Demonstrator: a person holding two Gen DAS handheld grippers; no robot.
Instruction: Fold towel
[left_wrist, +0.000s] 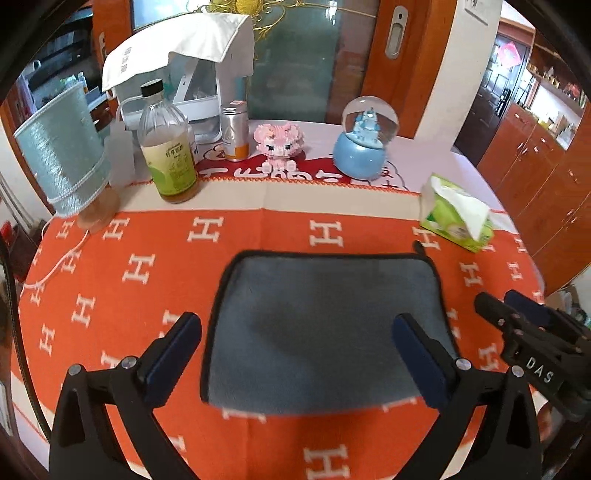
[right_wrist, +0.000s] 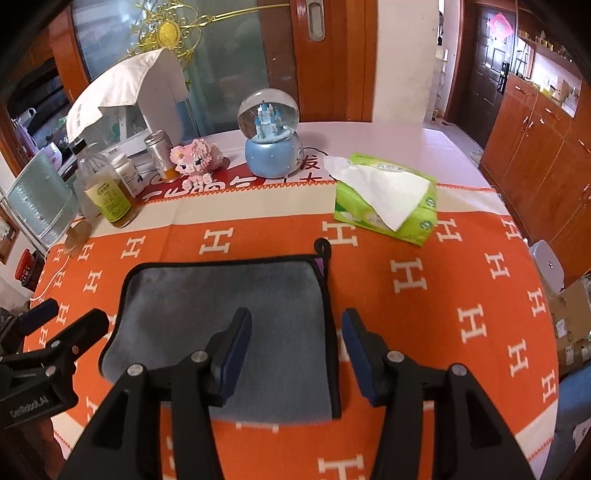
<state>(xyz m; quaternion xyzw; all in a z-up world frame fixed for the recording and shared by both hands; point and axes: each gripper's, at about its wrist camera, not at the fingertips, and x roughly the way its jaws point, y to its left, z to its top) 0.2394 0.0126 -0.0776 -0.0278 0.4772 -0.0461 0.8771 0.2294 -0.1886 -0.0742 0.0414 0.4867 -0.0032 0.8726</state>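
A grey-blue towel (left_wrist: 321, 325) with black edging lies flat on the orange tablecloth, folded into a rectangle; it also shows in the right wrist view (right_wrist: 221, 295), with a black hanging loop (right_wrist: 323, 246) at its far right corner. My left gripper (left_wrist: 295, 339) is open and empty, hovering over the towel's near half. My right gripper (right_wrist: 295, 332) is open and empty, straddling the towel's right edge. The right gripper shows at the right of the left wrist view (left_wrist: 517, 317), and the left gripper at the left of the right wrist view (right_wrist: 66, 325).
An orange tablecloth (left_wrist: 147, 277) with white H marks covers the table. A green tissue pack (right_wrist: 384, 199), a blue snow globe (right_wrist: 273, 136), a pink toy (right_wrist: 195, 158), bottles (left_wrist: 168, 147) and a teal lamp (left_wrist: 62, 155) stand along the far side.
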